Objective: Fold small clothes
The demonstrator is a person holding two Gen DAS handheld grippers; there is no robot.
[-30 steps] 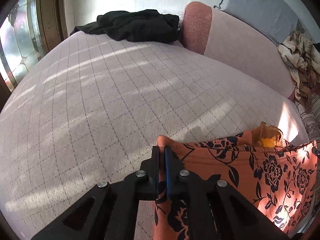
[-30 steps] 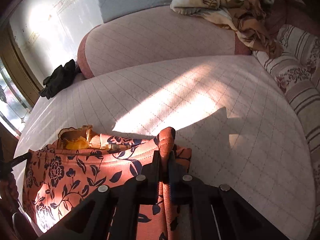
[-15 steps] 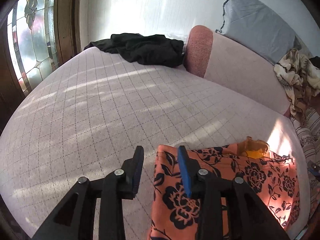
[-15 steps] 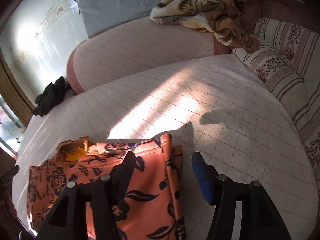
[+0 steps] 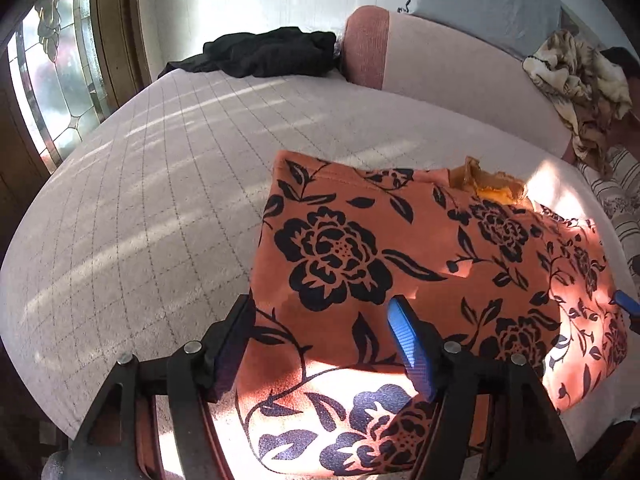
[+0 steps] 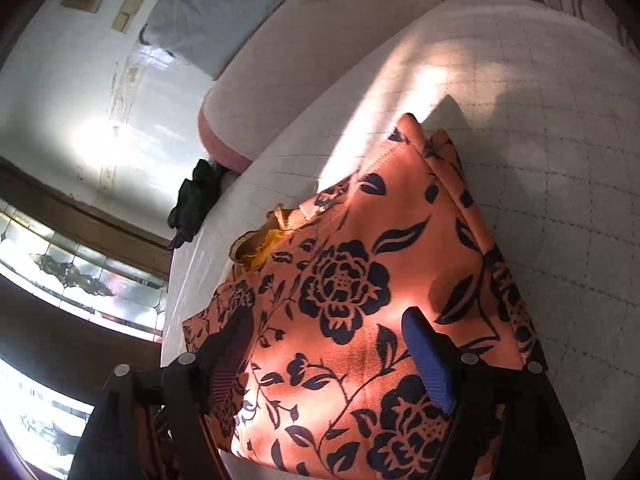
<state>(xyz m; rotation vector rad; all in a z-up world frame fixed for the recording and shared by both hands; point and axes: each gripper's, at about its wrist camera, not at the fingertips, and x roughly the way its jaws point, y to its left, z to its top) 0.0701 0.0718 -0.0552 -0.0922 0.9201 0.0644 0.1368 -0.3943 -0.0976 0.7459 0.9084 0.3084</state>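
At the bottom of each frame the left tongs [image 5: 320, 344] and right tongs [image 6: 328, 352] are opening, pads clear of the orange floral garment [image 5: 400, 248] lying folded on the bed [image 5: 140, 200]. The fold looks just released; next probably comes regripping for another fold. Only the left view shows the right tongs' blue tip at right edge and the black clothes [image 5: 264, 52] plainly at upper centre.

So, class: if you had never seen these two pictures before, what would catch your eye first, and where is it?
The orange garment with black flowers dominates, lying on the pale quilted bed, sunlit in patches. Both the left gripper and the right gripper are opening above it, nothing pinched. Behind, a black garment lies heaped at the bed's far edge by the pink bolster.
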